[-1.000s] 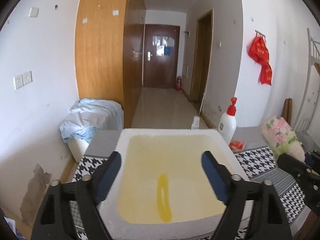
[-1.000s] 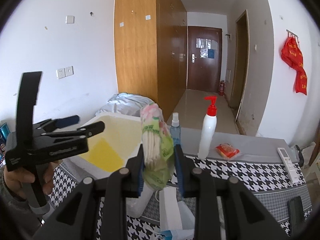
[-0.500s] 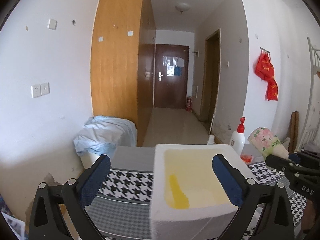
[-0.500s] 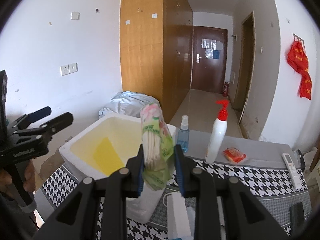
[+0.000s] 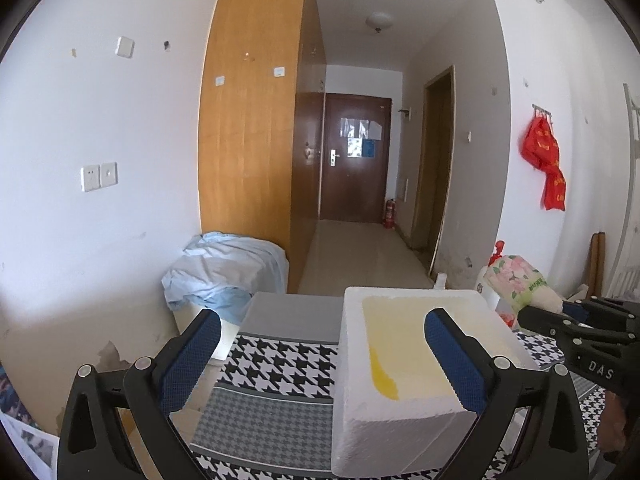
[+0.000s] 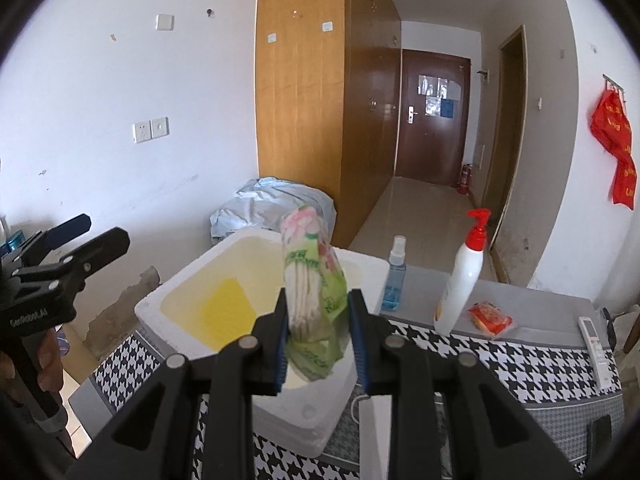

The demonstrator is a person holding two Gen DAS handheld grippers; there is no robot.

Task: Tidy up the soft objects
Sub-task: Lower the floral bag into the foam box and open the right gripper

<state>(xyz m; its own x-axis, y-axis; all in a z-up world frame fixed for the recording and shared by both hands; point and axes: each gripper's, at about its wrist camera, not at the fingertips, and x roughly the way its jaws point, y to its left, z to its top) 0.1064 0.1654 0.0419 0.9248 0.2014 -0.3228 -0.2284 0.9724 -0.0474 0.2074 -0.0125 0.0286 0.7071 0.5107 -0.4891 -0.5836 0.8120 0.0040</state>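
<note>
- The white foam box [image 6: 224, 276] sits on the houndstooth cloth [image 6: 532, 364]; its inside is yellowish with a brighter yellow patch [image 6: 224, 308] on the floor, and I see nothing else in it.
- My right gripper [image 6: 318, 340] is clenched on the floral tissue pack [image 6: 310, 276], both blue pads pressing its sides. The pack stands nearly upright between my fingers, its pink-flowered top above them and its green end hanging below.
- The pack hovers over the near right corner of the box, above the rim, not inside.
- My left gripper [image 5: 320, 356] is spread wide with nothing between the fingers; its jaws have just been opening. From its own camera the right finger [image 5: 452, 356] overlaps the box and the left finger [image 5: 188, 360] hangs over the cloth beside it.
- In the right wrist view that gripper is off to the left, clear of the box.
- Behind the box stand a blue spray bottle [image 6: 394, 276] and a white pump bottle [image 6: 460, 280], with a small red packet [image 6: 490, 318] just beside the pump bottle.
</note>
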